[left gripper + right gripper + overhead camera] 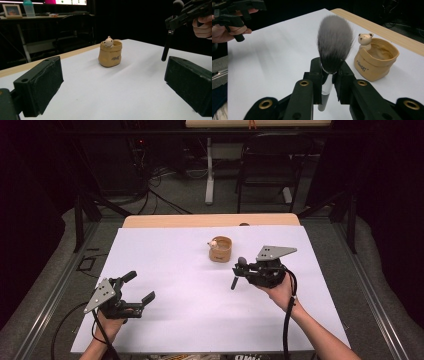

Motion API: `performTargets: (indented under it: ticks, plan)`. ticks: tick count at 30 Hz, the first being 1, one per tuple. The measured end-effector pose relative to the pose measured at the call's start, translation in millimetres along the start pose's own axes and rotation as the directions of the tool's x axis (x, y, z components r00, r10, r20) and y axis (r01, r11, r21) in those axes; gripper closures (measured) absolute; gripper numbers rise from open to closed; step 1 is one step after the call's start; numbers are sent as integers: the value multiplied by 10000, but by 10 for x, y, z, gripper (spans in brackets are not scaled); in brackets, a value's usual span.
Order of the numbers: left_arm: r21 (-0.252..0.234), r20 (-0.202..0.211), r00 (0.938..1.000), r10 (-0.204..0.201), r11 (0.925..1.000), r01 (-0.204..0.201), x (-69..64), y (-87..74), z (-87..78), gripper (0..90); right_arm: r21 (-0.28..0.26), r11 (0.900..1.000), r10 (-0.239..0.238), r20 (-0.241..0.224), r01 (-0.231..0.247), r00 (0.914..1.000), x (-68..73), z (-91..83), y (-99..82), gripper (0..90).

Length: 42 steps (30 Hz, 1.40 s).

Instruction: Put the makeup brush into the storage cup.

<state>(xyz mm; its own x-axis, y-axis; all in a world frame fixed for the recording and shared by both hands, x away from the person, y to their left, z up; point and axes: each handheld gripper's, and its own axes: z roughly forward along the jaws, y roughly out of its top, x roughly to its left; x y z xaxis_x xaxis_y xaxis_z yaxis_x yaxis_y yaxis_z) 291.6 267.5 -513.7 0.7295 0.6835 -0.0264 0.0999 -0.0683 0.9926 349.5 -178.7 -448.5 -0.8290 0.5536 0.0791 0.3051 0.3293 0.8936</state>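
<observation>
Makeup brush [333,45] clamped at its ferrule in the right gripper [241,269], held in the air just right of the tan bear pot [220,248], bristles up, handle hanging down. Pot sits mid-table on the white sheet [175,270]. Carry step, likely. Next move: swing over the pot's mouth, lower handle-first. Left gripper [136,287] rests near-left, jaws apart, empty.

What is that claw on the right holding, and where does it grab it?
The right gripper holds a makeup brush by the silver neck just below the bristles. The left gripper is open and holds nothing.
</observation>
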Motion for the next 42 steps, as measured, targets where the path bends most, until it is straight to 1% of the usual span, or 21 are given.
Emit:
performTargets:
  ticks: [9, 16, 22, 30, 42]
  plan:
    - [-18, -53, 10000, -6, 10000, 6, 3, 3, -3, 21, 212, 9994, -263, 177, 260, 9995, -74, 18, 183, 778]
    - [-27, -5, 10000, -19, 10000, 19, 4, 2, -5, 22, 352, 9985, -418, 265, 409, 9988, -149, 72, 320, 778]
    - [7, 28, 10000, -29, 10000, 29, 5, 1, -2, 22, 368, 9985, -423, 337, 410, 9985, -205, 104, 397, 778]
    - [19, 51, 10000, -35, 10000, 35, 5, 2, -1, 23, 327, 9986, -425, 490, 409, 9979, -291, 100, 520, 778]
    - [32, 59, 9999, -83, 10000, 83, 6, 2, 0, 24, 324, 9983, -499, 683, 478, 9964, -365, 122, 679, 778]
